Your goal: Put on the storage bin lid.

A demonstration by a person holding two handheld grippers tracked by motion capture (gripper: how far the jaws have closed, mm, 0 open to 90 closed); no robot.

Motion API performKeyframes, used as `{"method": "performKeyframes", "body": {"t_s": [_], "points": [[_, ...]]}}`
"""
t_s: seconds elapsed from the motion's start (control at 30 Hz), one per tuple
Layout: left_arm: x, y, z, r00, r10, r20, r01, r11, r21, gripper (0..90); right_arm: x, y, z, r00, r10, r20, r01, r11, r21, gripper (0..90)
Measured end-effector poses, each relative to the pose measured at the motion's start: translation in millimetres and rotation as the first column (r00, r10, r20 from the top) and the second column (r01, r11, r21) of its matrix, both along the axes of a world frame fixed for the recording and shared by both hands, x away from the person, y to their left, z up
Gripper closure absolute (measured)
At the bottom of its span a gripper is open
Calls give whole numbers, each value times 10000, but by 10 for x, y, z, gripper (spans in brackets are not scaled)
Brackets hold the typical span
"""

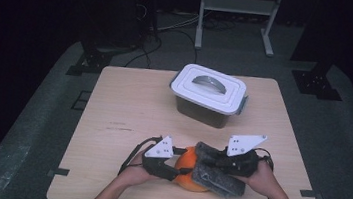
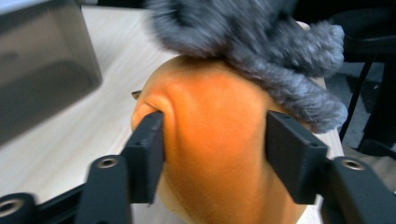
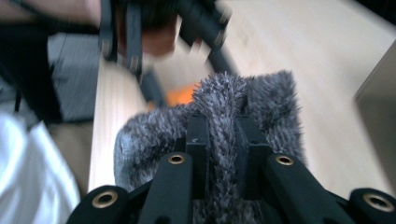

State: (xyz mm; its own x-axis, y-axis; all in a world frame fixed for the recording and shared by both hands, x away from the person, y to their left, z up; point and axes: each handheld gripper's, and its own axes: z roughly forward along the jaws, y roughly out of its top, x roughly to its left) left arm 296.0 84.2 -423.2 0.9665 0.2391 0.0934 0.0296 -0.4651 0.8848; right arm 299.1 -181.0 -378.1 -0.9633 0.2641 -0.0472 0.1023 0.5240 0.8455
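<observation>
I am looking at a dark room with a grey floor, where a light wooden table is standing under the high camera and a metal frame is rising behind it, cut off at the top. One container is sitting toward the far side of the table: a lidded plastic box with a white lid and a dark, translucent body, and I cannot make out what is inside it. Near the front edge I am working on two soft things: one orange ball and one grey furry cloth that is draped over the ball's right side, hiding much of it. My left gripper is clamping the orange ball, its pads pressing into both sides so that the skin is dimpling at the left pad. My right gripper is pinching a ridge of the grey furry cloth tight between nearly closed jaws. In the right gripper view the far part is blurring, so the left gripper is hard to read there, and just a sliver of the ball is peeking out past the fur. Both hands are cut off at the bottom edge of the high view.
</observation>
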Motion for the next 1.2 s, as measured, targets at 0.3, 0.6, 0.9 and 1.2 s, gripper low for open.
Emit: {"method": "performKeyframes", "body": {"t_s": [0.3, 0.6, 0.9, 1.2], "points": [[-2, 77, -27, 9998, -24, 191, 18, 9995, 318, 453, 66, 66, -21, 9993, 334, -178, -342, 9982, -495, 776], [83, 99, 6, 9986, 175, -502, -181, 9998, -104, 244, 61, -153, -159, 9973, -136, -725, 118, 9996, -250, 775], [69, 65, -31, 9998, 163, -87, -161, 9996, 247, 338, 0, -69, -147, 9979, 170, -622, -185, 9996, -230, 773], [3, 86, 67, 9832, 263, 1809, -347, 9985, 433, 441, 111, 100, 37, 9998, 178, -110, -176, 9997, 151, 773]]}}
